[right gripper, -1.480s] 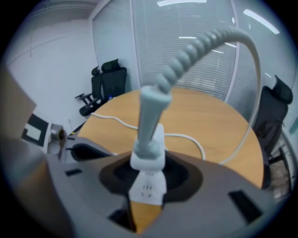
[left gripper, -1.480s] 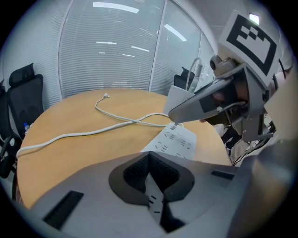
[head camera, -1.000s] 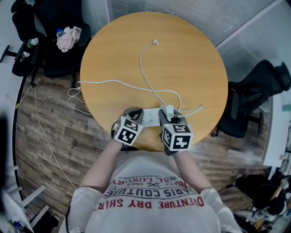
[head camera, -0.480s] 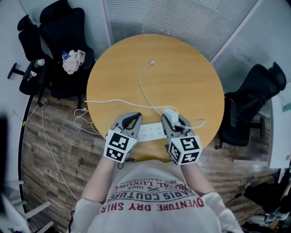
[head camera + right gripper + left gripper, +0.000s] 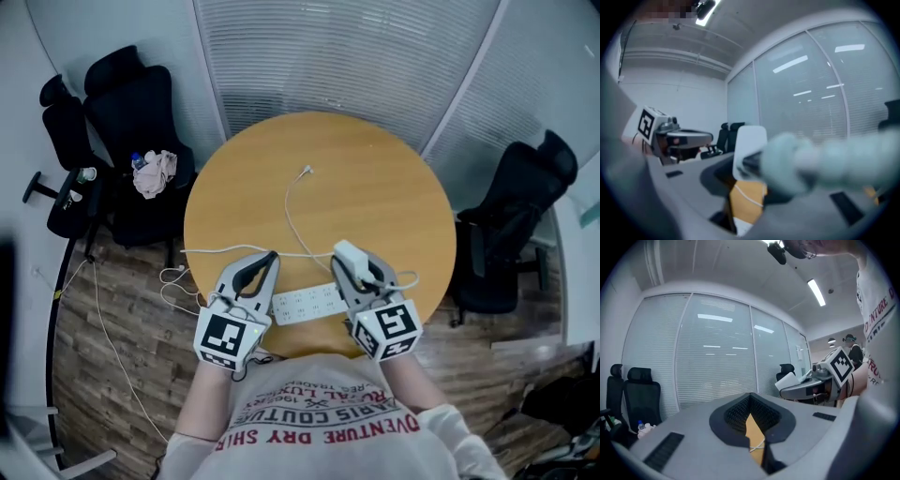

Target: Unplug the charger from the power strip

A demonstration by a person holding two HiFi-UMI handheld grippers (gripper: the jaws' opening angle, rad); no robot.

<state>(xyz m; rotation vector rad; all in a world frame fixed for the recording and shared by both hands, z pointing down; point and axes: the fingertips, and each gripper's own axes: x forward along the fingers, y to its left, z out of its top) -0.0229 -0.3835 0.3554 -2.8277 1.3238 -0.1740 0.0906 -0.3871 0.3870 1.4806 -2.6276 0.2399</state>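
My right gripper (image 5: 352,263) is shut on the white charger (image 5: 343,249) and holds it in the air above the table. The charger's white cable (image 5: 405,278) hangs from it and runs across the round wooden table (image 5: 375,197). Below, between my two grippers, the white power strip (image 5: 305,304) lies flat near the table's front edge. Raised at the left is my left gripper (image 5: 269,257), shut and holding nothing. In the right gripper view the charger (image 5: 749,150) fills the jaws, with a blurred cable (image 5: 820,159) in front. In the left gripper view the pads (image 5: 740,413) meet at their tips.
The power strip's cord (image 5: 216,250) runs off the table's left edge to the wooden floor. Black office chairs stand at the left (image 5: 131,103) and at the right (image 5: 525,206). A cloth (image 5: 155,173) lies on the left chair. Glass walls with blinds lie behind.
Both grippers have risen from the table. The charger has come up out of the power strip in my right gripper. The strip has stayed on the table, and my left gripper has left it.
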